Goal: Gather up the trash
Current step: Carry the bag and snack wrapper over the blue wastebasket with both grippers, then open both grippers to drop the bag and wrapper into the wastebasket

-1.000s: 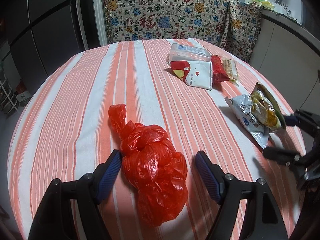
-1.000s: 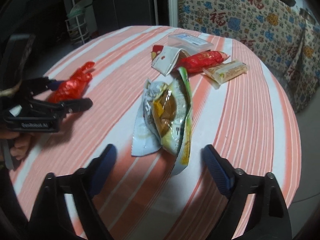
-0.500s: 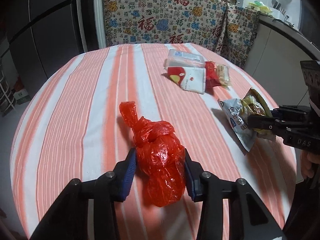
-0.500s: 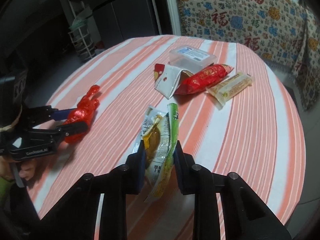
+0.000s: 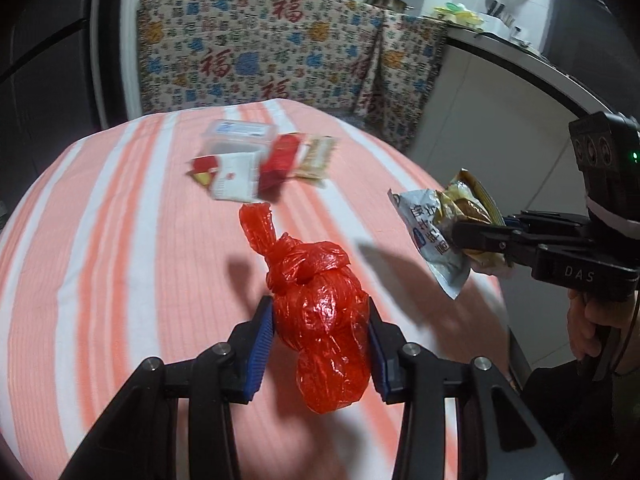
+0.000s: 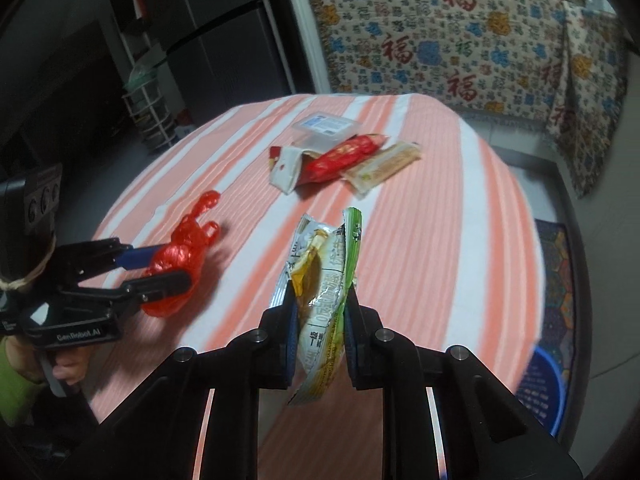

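Observation:
A knotted red plastic bag (image 5: 320,316) hangs between the blue pads of my left gripper (image 5: 320,322), which is shut on it and holds it above the striped tablecloth (image 5: 120,240). The right wrist view shows the same red bag (image 6: 180,256) in the left gripper (image 6: 168,270) at the left. My right gripper (image 6: 320,312) is shut on a bunch of crumpled snack wrappers (image 6: 324,276), silver and green, lifted off the cloth. From the left wrist view those wrappers (image 5: 440,232) hang in the right gripper (image 5: 468,236) at the right.
Further back on the table lie a clear plastic box (image 6: 326,130), a white pouch (image 6: 286,170), a red wrapper (image 6: 344,156) and a beige wrapper (image 6: 384,166). A patterned cloth (image 6: 460,40) covers furniture behind. A blue bin (image 6: 540,384) stands on the floor at the right.
Both grippers closed from open, the left on the red bag and the right on the snack wrappers. Both then lifted their loads off the tablecloth and drew back from the table.

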Demonstrator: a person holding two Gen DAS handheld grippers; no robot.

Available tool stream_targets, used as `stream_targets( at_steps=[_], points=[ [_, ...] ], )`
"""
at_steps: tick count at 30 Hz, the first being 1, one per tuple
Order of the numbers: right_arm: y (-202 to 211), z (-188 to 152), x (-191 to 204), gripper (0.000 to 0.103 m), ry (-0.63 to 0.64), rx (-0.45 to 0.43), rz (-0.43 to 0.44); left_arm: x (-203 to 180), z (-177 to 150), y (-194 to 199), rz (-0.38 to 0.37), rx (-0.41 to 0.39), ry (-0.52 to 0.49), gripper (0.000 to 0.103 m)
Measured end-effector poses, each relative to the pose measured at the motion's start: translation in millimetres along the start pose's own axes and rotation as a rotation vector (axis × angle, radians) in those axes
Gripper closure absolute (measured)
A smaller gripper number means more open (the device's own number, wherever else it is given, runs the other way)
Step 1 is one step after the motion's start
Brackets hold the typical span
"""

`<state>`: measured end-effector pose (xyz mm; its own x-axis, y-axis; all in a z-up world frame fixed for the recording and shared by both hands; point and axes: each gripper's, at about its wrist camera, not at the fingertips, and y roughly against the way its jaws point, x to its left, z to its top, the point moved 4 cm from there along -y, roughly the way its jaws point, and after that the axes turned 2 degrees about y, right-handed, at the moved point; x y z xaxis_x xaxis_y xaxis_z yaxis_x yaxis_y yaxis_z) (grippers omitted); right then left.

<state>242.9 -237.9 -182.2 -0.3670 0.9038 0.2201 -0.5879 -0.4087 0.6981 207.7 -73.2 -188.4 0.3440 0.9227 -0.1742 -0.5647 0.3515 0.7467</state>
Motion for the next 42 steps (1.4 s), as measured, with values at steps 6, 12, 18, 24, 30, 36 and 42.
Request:
stream_targets(
  at_steps=[6, 12, 18, 24, 30, 36, 42],
  points=[
    [50, -17, -56, 0.084, -0.059, -0.013, -0.11, -70, 18, -23, -0.108, 0.013, -0.073, 0.061],
    [88, -46, -134, 0.084, -0.154, 0.016, -0.249, -149, 37, -58, -0.209, 0.042, -0.159, 0.061],
    [99, -85, -201, 0.084, -0.308, 0.027, -0.329, -212, 42, -100, -0.264, 0.094, -0.22, 0.061],
    [107, -98, -227, 0.084, -0.36, 0.044, -0.338, -244, 46, -144, -0.286, 0.146, -0.237, 0.061],
    [107, -103, -238, 0.084, -0.375, 0.075, -0.351, -252, 45, -171, -0.289, 0.177, -0.246, 0.06],
    [110, -104, -244, 0.084, -0.393, 0.072, -0.352, -260, 43, -185, -0.284, 0.193, -0.257, 0.06],
    [111, -103, -245, 0.071, -0.405, 0.05, -0.357, -268, 40, -199, -0.259, 0.218, -0.263, 0.039]
  ],
)
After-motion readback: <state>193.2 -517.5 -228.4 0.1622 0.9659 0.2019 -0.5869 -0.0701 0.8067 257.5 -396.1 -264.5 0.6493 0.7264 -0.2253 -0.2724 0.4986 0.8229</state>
